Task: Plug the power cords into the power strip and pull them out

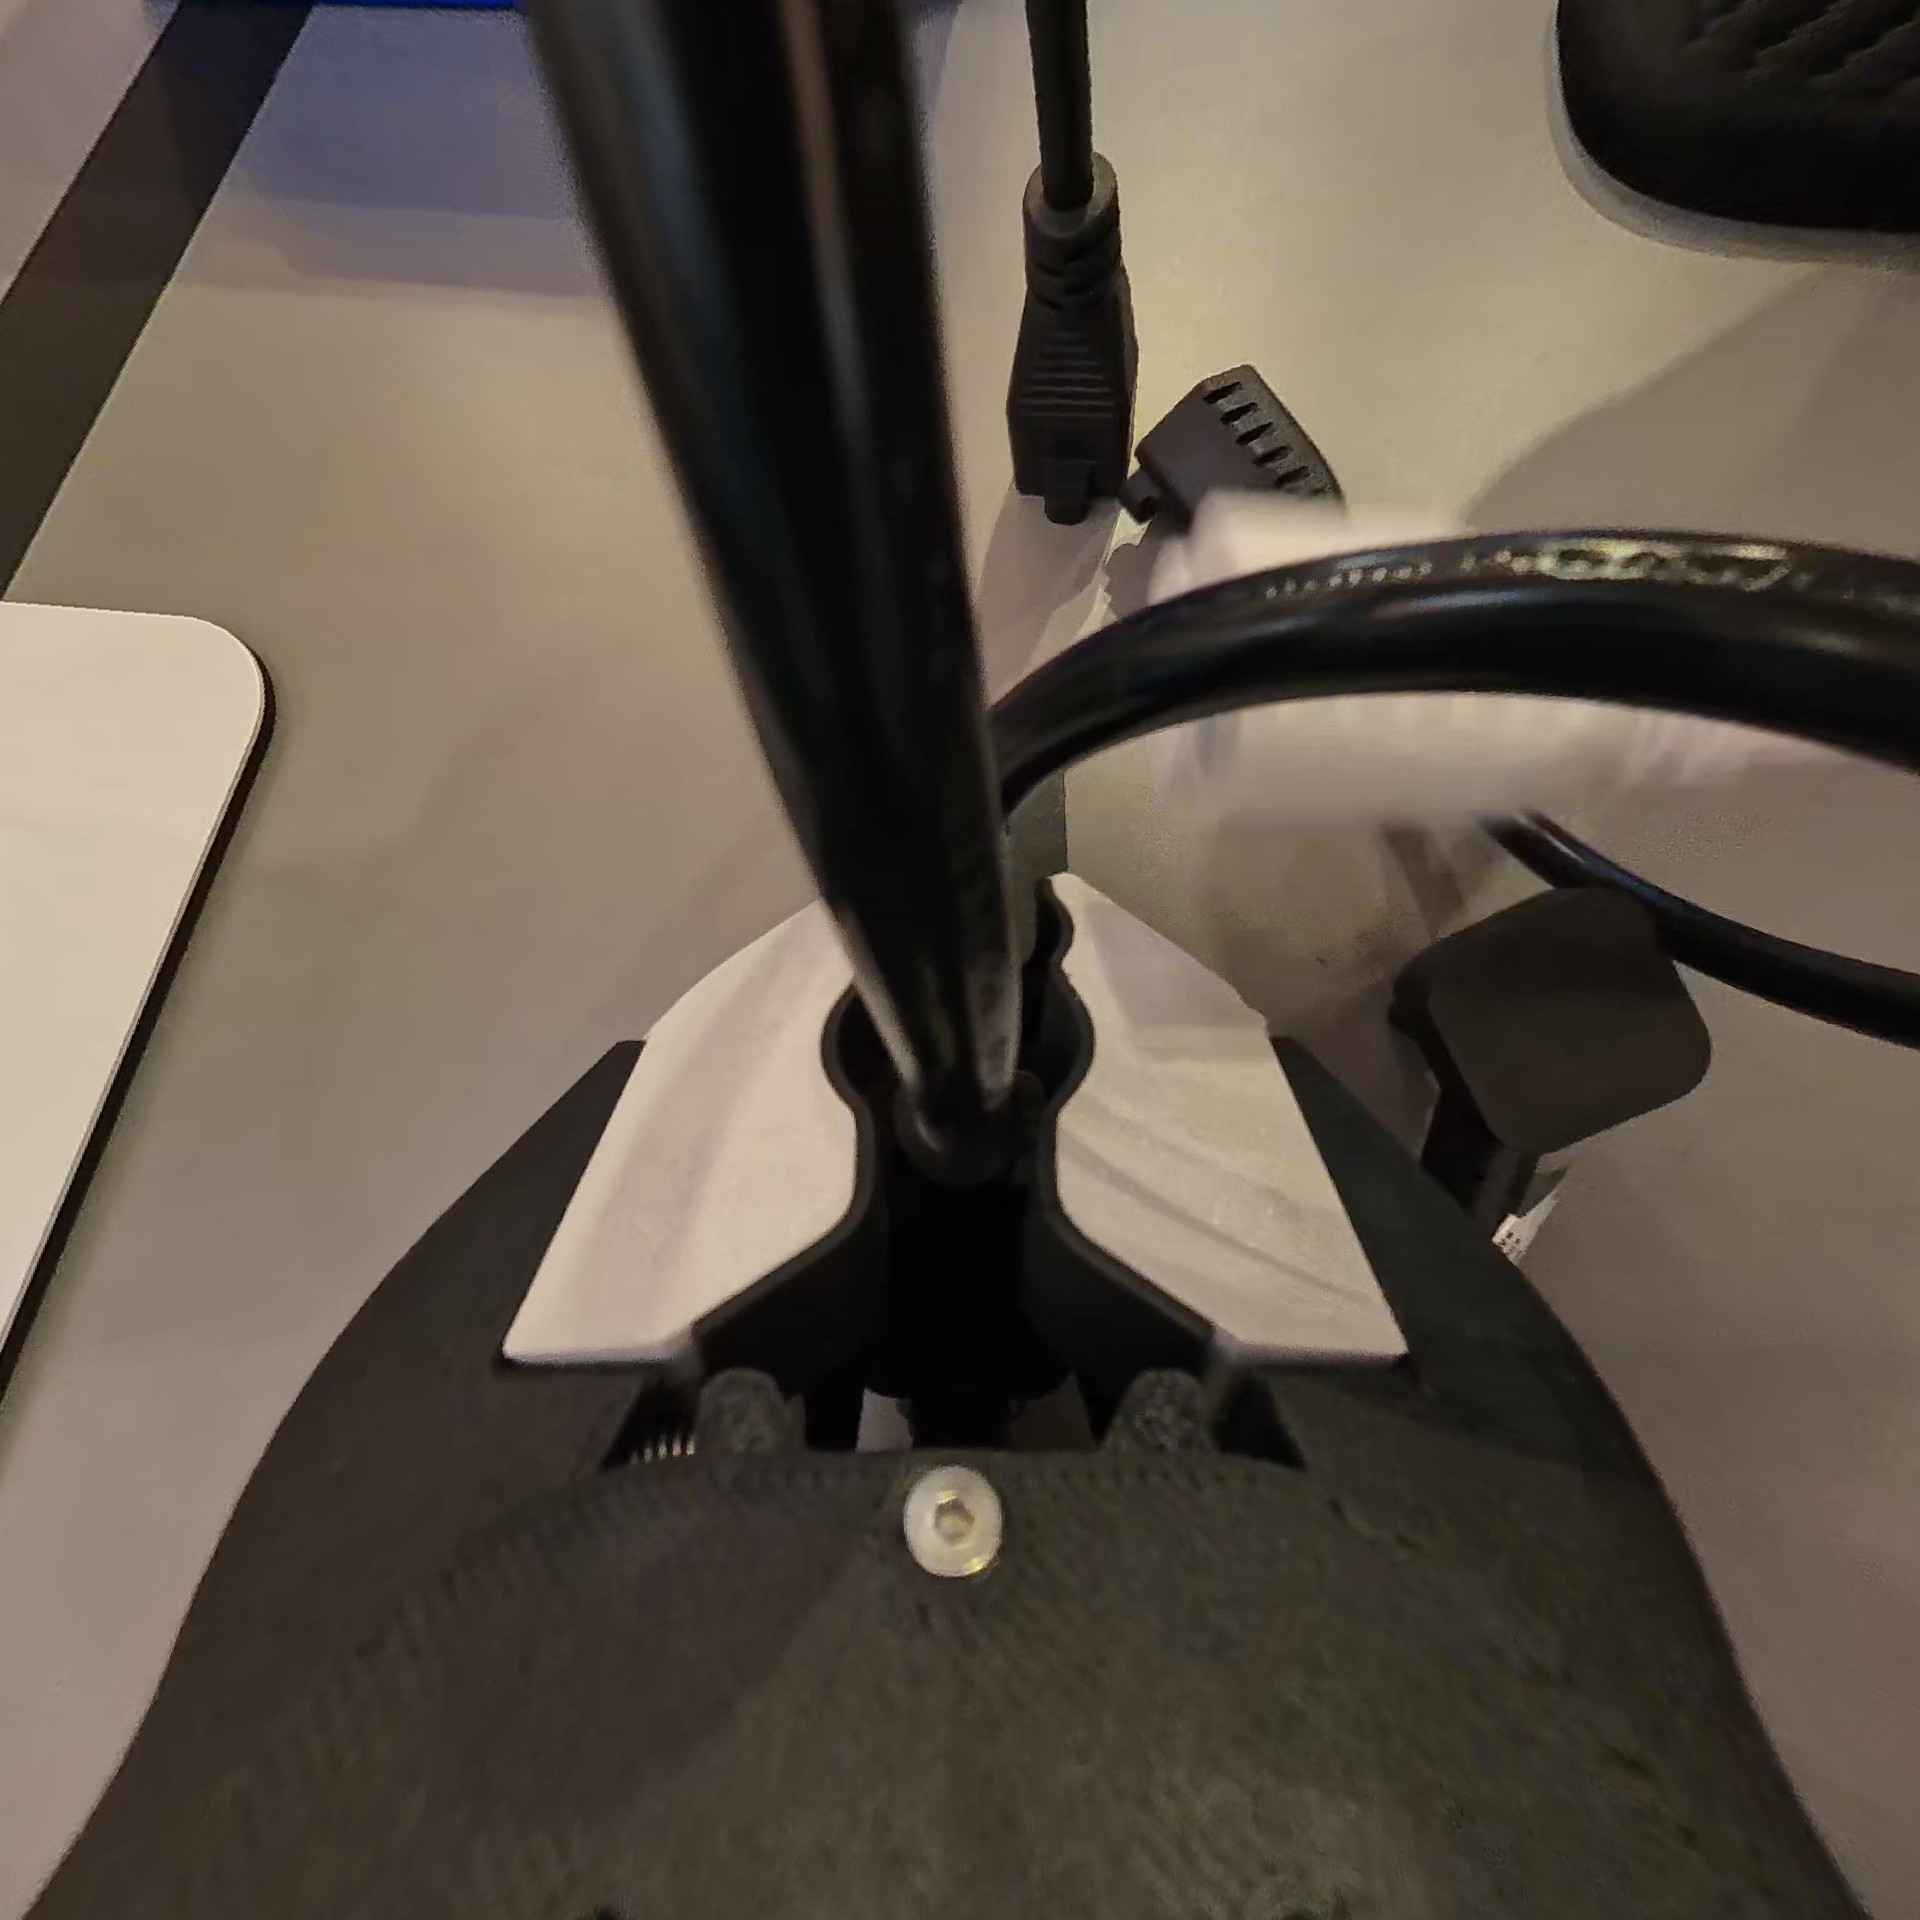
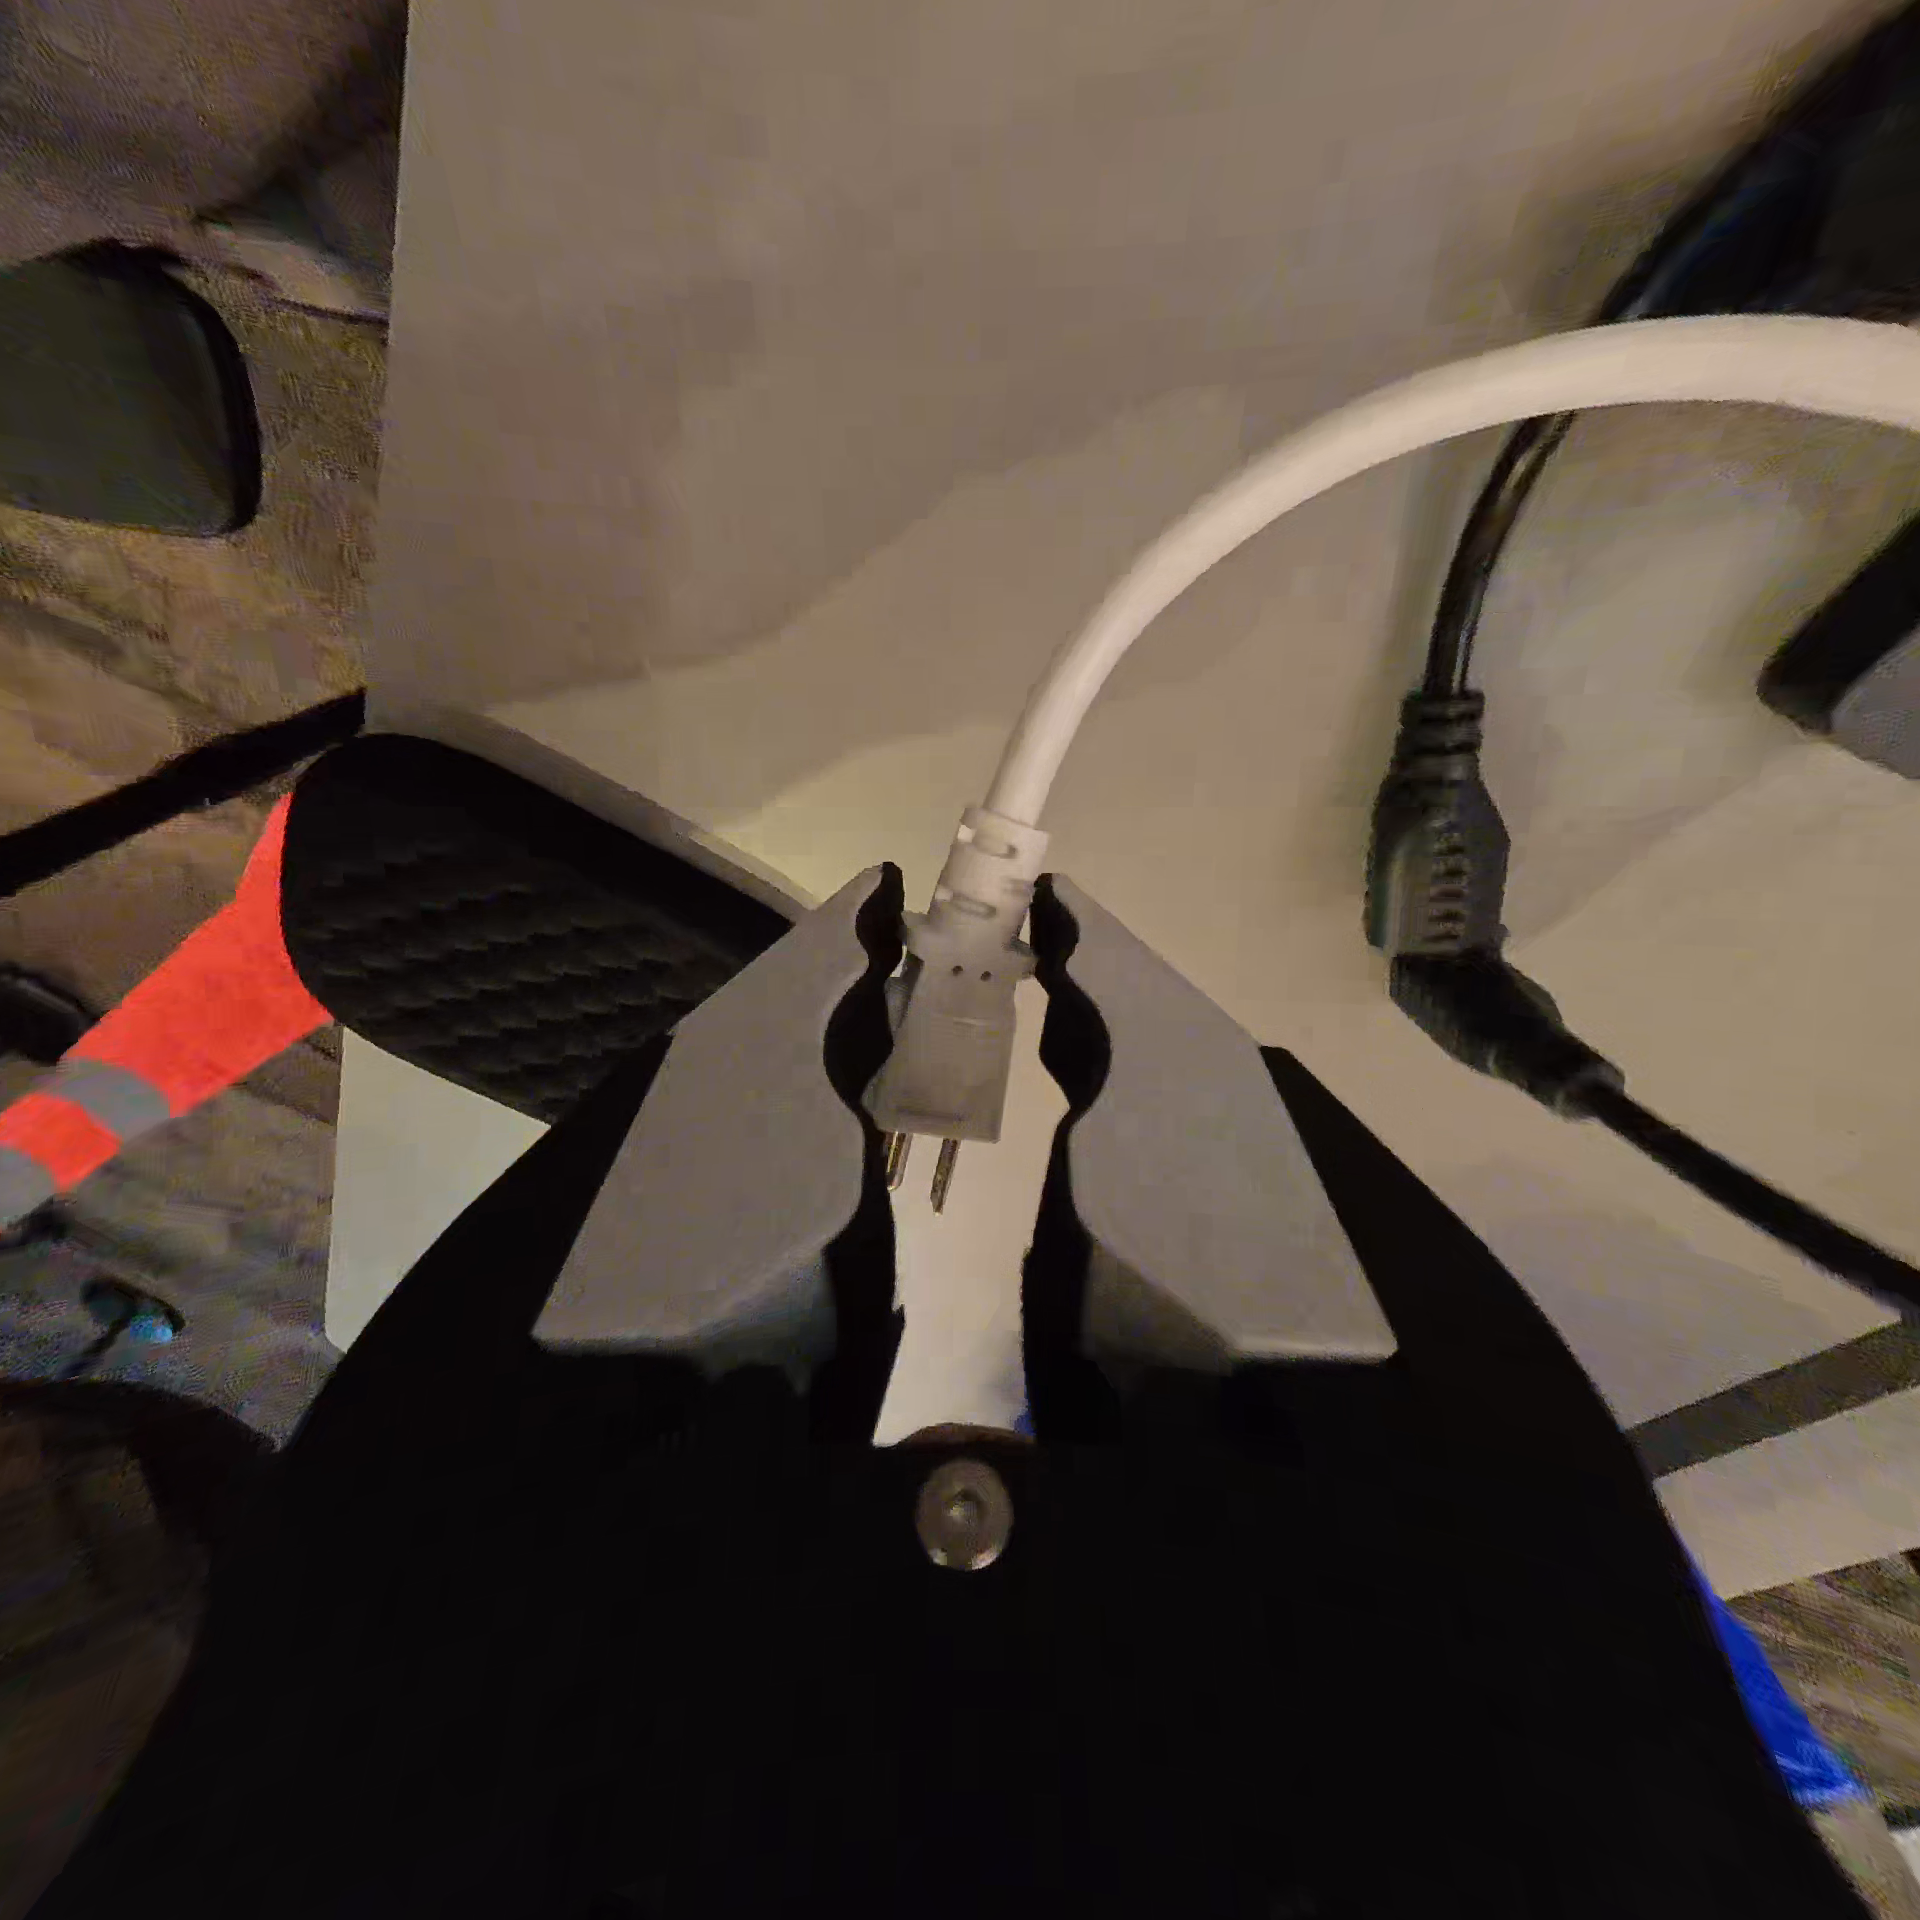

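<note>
The left gripper clenched its jaws on a thick black power cord above the pale surface. The right gripper grasped a white pronged plug, its white cord arching rightward.

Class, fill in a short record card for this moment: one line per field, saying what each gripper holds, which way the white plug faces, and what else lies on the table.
left gripper: shut on a thick black cord that runs up and away between its fingers
right gripper: shut on the white plug
white plug: bare prongs point back toward the camera, in no socket
white cord: arcs up and right from the plug
table: pale, also bears a black plug lying loose
power strip: cannot be made out clearly
</note>
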Available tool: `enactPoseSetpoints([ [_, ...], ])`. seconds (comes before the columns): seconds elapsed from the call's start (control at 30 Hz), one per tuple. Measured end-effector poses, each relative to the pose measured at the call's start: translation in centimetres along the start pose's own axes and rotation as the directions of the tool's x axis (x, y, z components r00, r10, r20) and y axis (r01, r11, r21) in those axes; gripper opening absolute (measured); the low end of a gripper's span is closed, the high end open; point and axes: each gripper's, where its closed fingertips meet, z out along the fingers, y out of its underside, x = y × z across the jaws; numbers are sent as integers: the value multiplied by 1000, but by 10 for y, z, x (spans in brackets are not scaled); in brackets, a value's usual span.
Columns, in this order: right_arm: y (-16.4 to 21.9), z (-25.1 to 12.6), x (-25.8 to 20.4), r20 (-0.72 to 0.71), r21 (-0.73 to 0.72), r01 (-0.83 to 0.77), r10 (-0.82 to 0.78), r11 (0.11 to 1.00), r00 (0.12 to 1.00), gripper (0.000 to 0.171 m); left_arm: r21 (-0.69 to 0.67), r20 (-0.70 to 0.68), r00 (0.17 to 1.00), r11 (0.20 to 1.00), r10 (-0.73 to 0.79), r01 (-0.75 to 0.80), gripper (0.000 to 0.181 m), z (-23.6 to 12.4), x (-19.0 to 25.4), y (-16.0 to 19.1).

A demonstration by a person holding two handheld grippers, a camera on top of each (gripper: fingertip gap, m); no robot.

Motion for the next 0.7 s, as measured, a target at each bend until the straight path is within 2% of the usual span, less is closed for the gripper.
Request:
enactPoseSetpoints([
  [0.13, 37, -47, 2, -103, 130, -122, 136, 984, 985, 22, 8, -3, 1000, 1000, -5, 5, 26, 0, 0, 0],
  [0.23, 83, -82, 12, -188, 171, -219, 250, 961, 950, 23, 3, 0, 1000, 1000, -8, 8, 26, 1, 0, 0],
  [0.3, 112, -92, 13, -188, 169, -277, 306, 946, 933, 23, 4, -1, 1000, 1000, -11, 11, 26, 1, 0, 0],
  [0.4, 120, -98, 11, -142, 224, -279, 314, 934, 939, 23, -2, 2, 1000, 1000, -9, 9, 26, 1, -1, 0],
  [0.5, 99, -103, -6, -93, 259, -195, 226, 946, 970, 22, 5, 0, 1000, 1000, -13, 13, 26, 1, -1, 0],
  [0.6, 92, -114, -18, -92, 271, -153, 184, 950, 979, 22, 5, 2, 1000, 1000, -11, 11, 26, 1, -2, -1],
  [0.7, 101, -128, -25, -114, 289, -157, 197, 944, 974, 22, 4, 0, 1000, 1000, -13, 13, 27, 2, -3, -1],
])
